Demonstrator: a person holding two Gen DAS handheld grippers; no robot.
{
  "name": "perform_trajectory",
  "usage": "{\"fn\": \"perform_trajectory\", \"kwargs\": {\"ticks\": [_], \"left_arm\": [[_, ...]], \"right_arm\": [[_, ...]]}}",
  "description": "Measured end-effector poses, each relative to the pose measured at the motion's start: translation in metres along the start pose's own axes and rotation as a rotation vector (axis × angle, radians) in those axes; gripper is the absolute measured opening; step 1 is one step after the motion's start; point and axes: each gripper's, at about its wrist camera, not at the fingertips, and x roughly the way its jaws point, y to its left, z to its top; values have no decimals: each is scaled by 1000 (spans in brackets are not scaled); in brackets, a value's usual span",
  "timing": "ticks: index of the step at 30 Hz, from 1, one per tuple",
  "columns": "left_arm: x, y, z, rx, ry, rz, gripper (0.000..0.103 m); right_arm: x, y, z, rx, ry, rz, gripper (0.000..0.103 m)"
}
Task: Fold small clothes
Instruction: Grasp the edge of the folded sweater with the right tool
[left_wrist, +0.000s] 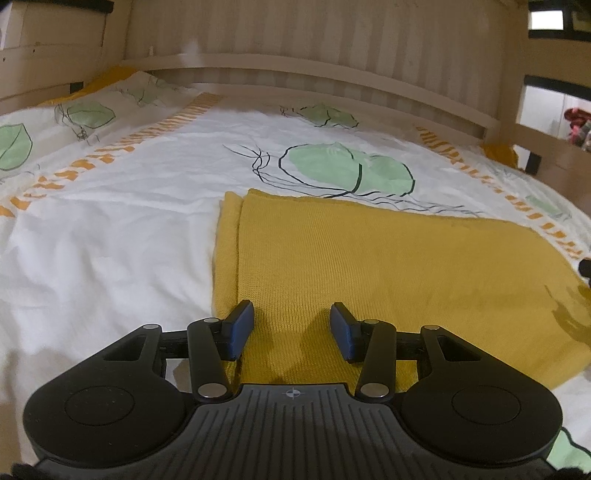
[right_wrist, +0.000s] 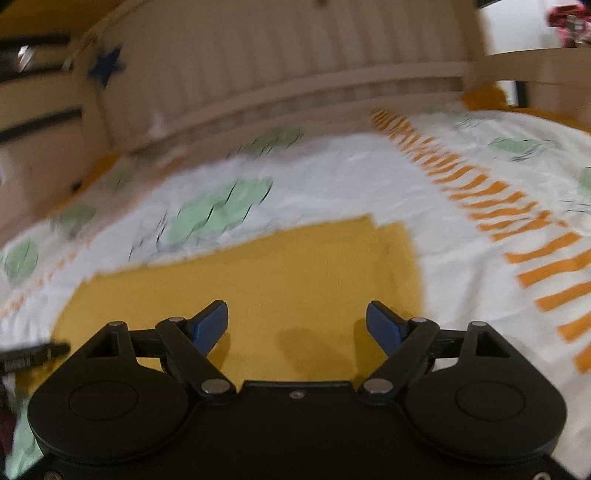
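A folded mustard knit garment (left_wrist: 369, 266) is laid flat on the bed's leaf-printed sheet (left_wrist: 110, 221). The left tool (left_wrist: 291, 328) and right tool (right_wrist: 297, 325) are held released above its near edge, nothing grasped.

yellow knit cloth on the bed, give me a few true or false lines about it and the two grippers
1. The yellow knit cloth lies flat on the white bedspread with green leaf prints. True.
2. The left gripper is clamped on the cloth. False: its jaws stand apart above the cloth, with nothing pinched between them.
3. The right gripper is open, with cloth below it. True.
4. The cloth is a single layer. False: at its left edge in the left wrist view, a lower layer sticks out from under the top one.
5. The bedspread is plain white. False: it also has orange stripes.
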Motion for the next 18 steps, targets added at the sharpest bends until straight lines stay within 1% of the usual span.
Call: {"fn": "perform_trajectory", "kwargs": {"ticks": [2, 7, 10, 12, 14, 15, 16, 17, 18], "left_arm": [[0, 0, 0, -4, 0, -3, 44], [0, -1, 0, 16, 4, 12, 45], [0, -2, 0, 20, 5, 16, 45], [0, -3, 0, 22, 7, 17, 45], [1, -6, 1, 29, 9, 22, 45], [1, -6, 1, 30, 10, 24, 45], [1, -6, 1, 30, 11, 24, 45], [1, -6, 2, 29, 13, 23, 45], [1, -6, 3, 28, 17, 22, 45]], "right_arm": [[0, -7, 7, 26, 4, -29, 84], [23, -37, 18, 117, 128, -75, 84], [35, -57, 18, 208, 192, -22, 86], [41, -63, 22, 228, 207, 29, 86], [49, -67, 26, 242, 242, 110, 85], [53, -67, 27, 243, 254, 130, 84], [56, -68, 29, 243, 262, 141, 79], [60, -70, 30, 247, 271, 153, 70], [63, -72, 32, 255, 276, 154, 63]]}}
